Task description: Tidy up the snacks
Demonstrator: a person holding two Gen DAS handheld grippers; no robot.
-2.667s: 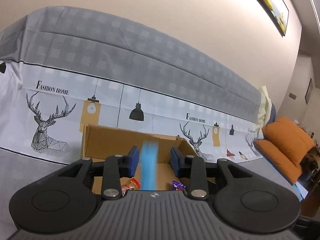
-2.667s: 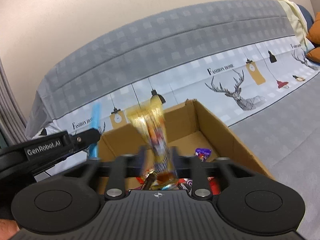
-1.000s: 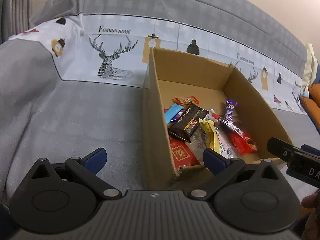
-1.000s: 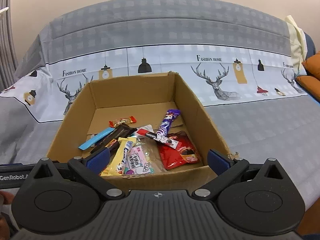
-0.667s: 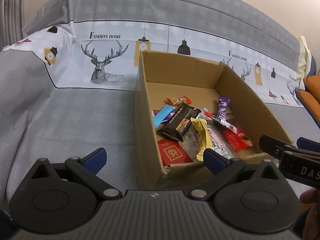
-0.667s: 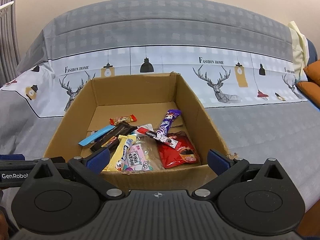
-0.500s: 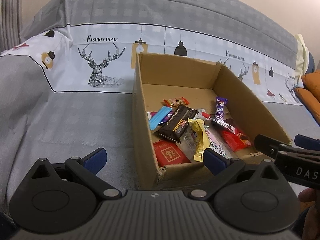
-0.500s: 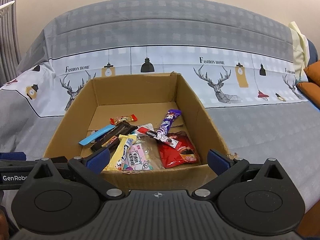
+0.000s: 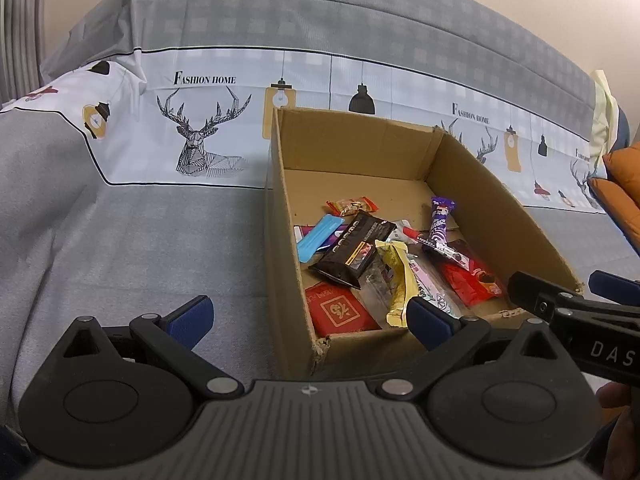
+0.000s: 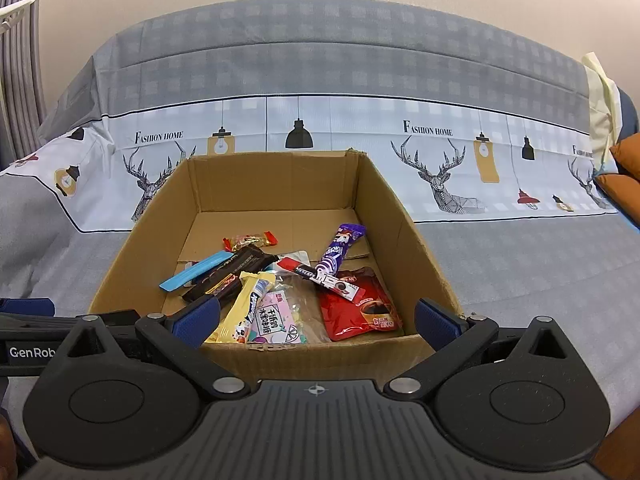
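An open cardboard box (image 9: 348,148) (image 10: 276,184) sits on a grey cloth. Inside lie several snacks: a blue packet (image 9: 318,236) (image 10: 196,271), a black bar (image 9: 352,252) (image 10: 232,270), a yellow packet (image 9: 398,280) (image 10: 244,308), a purple packet (image 9: 440,216) (image 10: 340,252) and a red pouch (image 9: 468,284) (image 10: 360,308). My left gripper (image 9: 310,316) stands open and empty, straddling the box's near left corner. My right gripper (image 10: 316,320) is open and empty too, just before the near wall.
A printed sofa cover with deer and lamps (image 10: 440,176) runs behind the box. Orange cushions (image 9: 624,184) lie at the far right. A person's hand (image 9: 616,432) shows at the lower right of the left wrist view.
Both grippers held packets above the box 2.7 s ago; the blue and yellow packets now lie inside. Both grippers have opened and drawn back slightly from the box.
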